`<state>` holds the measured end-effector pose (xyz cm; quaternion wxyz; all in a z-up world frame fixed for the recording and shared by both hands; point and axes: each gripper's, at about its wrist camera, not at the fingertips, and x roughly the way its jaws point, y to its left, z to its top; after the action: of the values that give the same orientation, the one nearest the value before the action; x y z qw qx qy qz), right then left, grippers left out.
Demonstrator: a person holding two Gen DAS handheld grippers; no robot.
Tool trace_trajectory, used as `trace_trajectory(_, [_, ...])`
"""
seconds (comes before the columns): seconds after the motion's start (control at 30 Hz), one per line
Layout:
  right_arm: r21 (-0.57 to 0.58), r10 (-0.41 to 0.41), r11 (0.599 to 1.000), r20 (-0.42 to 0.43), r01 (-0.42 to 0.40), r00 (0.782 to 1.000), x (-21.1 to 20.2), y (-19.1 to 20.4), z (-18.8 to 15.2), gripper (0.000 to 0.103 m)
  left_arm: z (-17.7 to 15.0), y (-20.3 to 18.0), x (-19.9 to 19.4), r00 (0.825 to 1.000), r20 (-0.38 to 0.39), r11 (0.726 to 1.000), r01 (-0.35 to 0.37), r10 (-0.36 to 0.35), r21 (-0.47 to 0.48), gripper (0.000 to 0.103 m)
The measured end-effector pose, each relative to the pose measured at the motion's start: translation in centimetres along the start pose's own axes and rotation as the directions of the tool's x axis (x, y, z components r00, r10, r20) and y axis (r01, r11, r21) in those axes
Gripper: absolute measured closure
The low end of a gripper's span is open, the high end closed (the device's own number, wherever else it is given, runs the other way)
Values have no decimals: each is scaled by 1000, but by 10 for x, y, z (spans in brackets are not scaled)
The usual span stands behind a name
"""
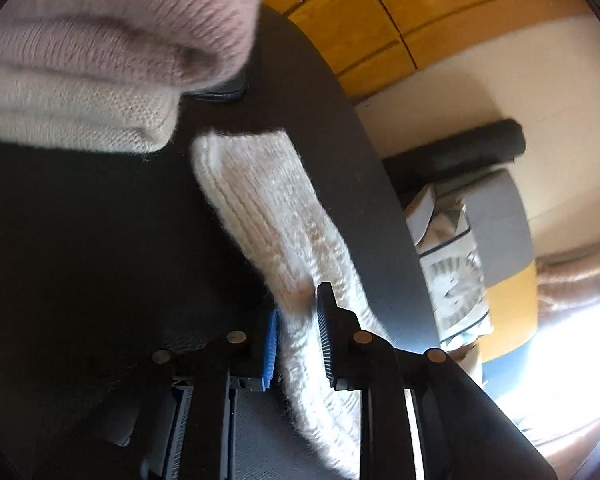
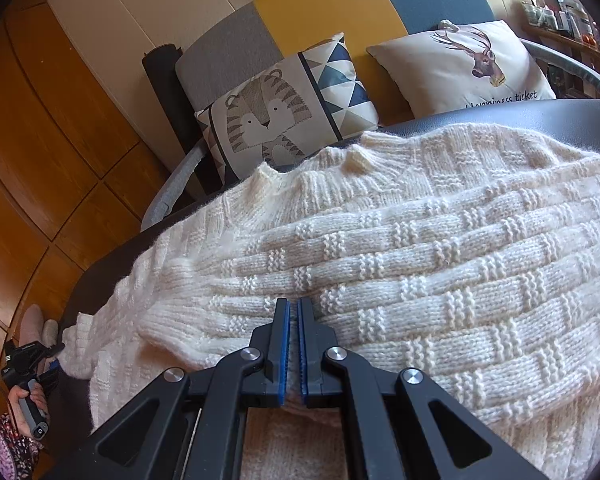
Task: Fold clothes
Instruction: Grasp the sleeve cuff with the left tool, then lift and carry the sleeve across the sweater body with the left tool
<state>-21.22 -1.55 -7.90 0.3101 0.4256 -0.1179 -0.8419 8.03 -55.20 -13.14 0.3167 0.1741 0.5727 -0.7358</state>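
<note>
Folding has barely begun: the cream sweater [image 2: 400, 240] lies spread on the dark table [image 2: 572, 116]. At its edge the left gripper [image 1: 300, 320] pinches a sleeve cuff [image 1: 256, 200] (no fold visible yet); the right gripper [image 2: 294, 344] is closed on the sweater body.

A sofa [image 2: 324, 4] in grey, yellow and blue blocks fills the upper middle of the right wrist view. Against it lean a tiger cushion [image 2: 276, 112] with blue triangles and, to its right, a deer cushion [image 2: 472, 64]. A dark roll [image 2: 160, 80] stands at the sofa's left end. Wooden floor [image 2: 40, 152] covers the left side.
</note>
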Motion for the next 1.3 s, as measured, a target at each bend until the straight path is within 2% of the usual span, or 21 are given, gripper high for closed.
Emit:
trace_trajectory(0.03, [1, 2, 1000, 0, -2, 1000, 0, 0, 0, 102, -2, -1, 0, 1000, 0, 1000, -4, 4, 9, 91])
trace_trajectory(0.13, [2, 5, 1000, 1, -5, 1000, -1, -2, 0, 102, -3, -10, -1, 1000, 9, 999, -14, 14, 50, 94])
trace_trajectory(0.3, [10, 11, 1000, 1, -11, 1000, -1, -2, 0, 102, -3, -47, -18, 997, 56, 989, 44, -52, 140, 94])
trace_trajectory(0.5, [17, 18, 1000, 1, -18, 1000, -1, -3, 1, 102, -11, -113, -46, 982, 66, 949, 153, -177, 276, 94])
trace_trajectory(0.6, [23, 24, 999, 1, -24, 1000, -1, -3, 2, 102, -21, -154, -55, 967, 41, 912, 223, -252, 344, 94])
trace_trajectory(0.67, [29, 31, 999, 0, -31, 1000, -1, -5, 2, 102, -32, -184, -60, 956, 11, 875, 263, -293, 407, 94])
trace_trajectory(0.83, [57, 52, 997, -14, -51, 999, -2, -9, 5, 102, -81, -258, -70, 923, -110, 739, 362, -368, 569, 94])
trace_trajectory(0.93, [83, 64, 995, -70, -58, 996, -9, -5, 11, 94, -117, -298, -63, 906, -187, 668, 408, -379, 623, 94])
trace_trajectory(0.97, [84, 71, 994, -84, -64, 994, -15, -3, 12, 88, -131, -310, -58, 904, -213, 644, 416, -372, 642, 94])
trace_trajectory(1.03, [80, 72, 995, -98, -64, 993, -32, 0, 10, 87, -159, -327, -49, 902, -251, 597, 423, -352, 682, 94])
trace_trajectory(1.1, [72, 69, 995, -98, -62, 993, -49, -1, 4, 87, -194, -341, -42, 901, -294, 538, 428, -320, 726, 94])
trace_trajectory(1.17, [44, 11, 999, -97, -7, 995, -64, -7, -7, 87, -227, -352, -39, 905, -324, 488, 422, -276, 764, 94])
trace_trajectory(1.23, [27, -60, 998, -82, 63, 995, -77, -18, -19, 87, -262, -356, -30, 913, -341, 449, 407, -224, 795, 94])
trace_trajectory(1.3, [56, -68, 996, -50, 71, 996, -86, -38, -34, 87, -295, -359, -20, 921, -349, 414, 389, -173, 823, 94])
